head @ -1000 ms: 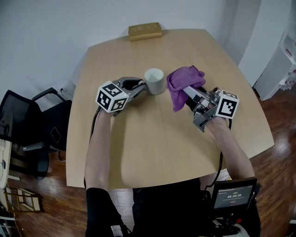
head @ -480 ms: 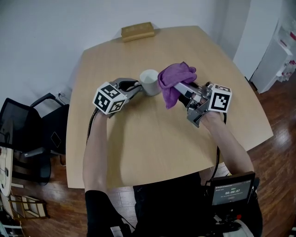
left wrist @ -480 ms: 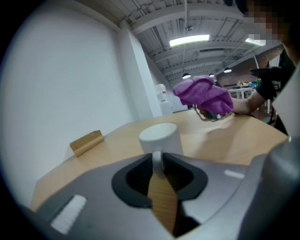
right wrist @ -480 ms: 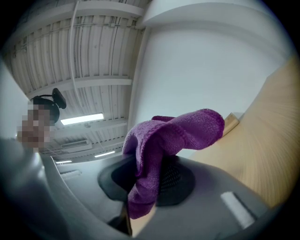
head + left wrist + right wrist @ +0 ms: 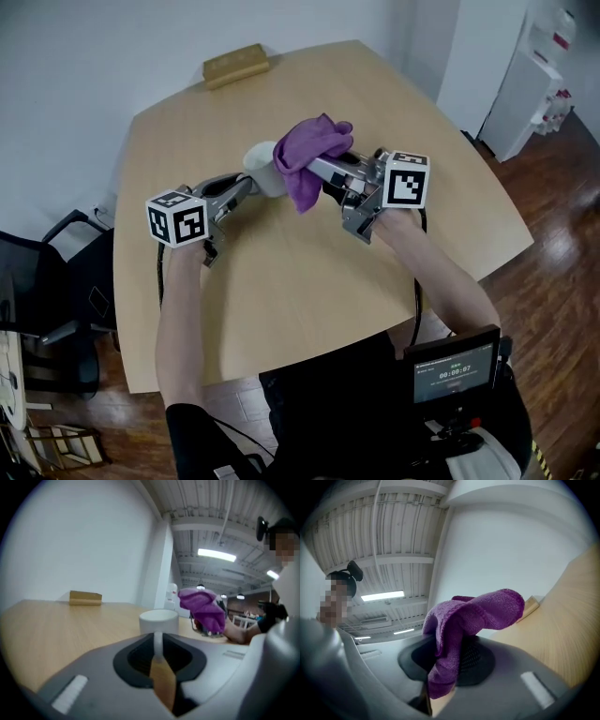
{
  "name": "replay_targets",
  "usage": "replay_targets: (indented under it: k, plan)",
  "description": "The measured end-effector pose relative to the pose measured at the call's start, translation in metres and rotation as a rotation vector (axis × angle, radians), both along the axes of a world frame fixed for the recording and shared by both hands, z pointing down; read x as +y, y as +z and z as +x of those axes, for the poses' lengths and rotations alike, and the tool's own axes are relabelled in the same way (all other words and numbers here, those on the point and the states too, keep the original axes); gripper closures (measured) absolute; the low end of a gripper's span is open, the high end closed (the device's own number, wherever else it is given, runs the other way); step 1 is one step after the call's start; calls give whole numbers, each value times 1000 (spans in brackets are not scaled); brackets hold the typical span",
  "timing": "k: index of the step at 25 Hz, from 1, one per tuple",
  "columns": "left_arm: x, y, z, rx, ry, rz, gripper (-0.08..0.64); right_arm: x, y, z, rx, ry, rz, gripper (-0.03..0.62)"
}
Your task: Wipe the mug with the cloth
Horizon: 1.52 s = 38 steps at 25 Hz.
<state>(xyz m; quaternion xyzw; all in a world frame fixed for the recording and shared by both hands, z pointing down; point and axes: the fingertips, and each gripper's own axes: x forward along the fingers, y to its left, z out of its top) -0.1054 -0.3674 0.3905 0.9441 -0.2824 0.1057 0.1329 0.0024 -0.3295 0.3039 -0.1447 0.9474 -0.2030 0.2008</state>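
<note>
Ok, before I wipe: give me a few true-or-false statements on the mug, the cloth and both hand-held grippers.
1. The right hand-held gripper holds the purple cloth. True.
2. The mug lies on its side. False: it is upright.
3. The left hand-held gripper is empty. False: the mug's handle is between its jaws, which have just been closing.
4. A brown block sits near the table's far edge. True.

Count stands at one mug [image 5: 261, 165], one cloth [image 5: 309, 150]. Two grippers: left gripper [image 5: 246, 184], right gripper [image 5: 328, 172]. One table [image 5: 309, 272], one tan block [image 5: 235, 66], one black chair [image 5: 89, 300].
</note>
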Motion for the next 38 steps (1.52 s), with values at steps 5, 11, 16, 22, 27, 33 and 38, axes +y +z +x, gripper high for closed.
replay_targets:
  k: [5,11,16,22,27,33,38]
  plan:
    - [6,-18,8,222,-56,-73,485,7,1,-5,68,5,47,514]
    - [20,-25,3,262,-65,-69,486,24,9,-24,133,-17,101,514]
    - [22,-29,-1,281,-69,-67,486,26,12,-30,164,-17,112,514]
    - [28,-39,0,295,-70,-48,486,34,15,-42,225,-21,160,514]
    - [26,-51,-3,316,-106,-38,486,36,2,-57,297,-30,236,514]
    - [39,-54,8,349,-120,-19,486,43,-27,-61,409,87,427,514]
    - [36,-52,6,333,-154,-36,486,40,-15,-67,513,224,592,515]
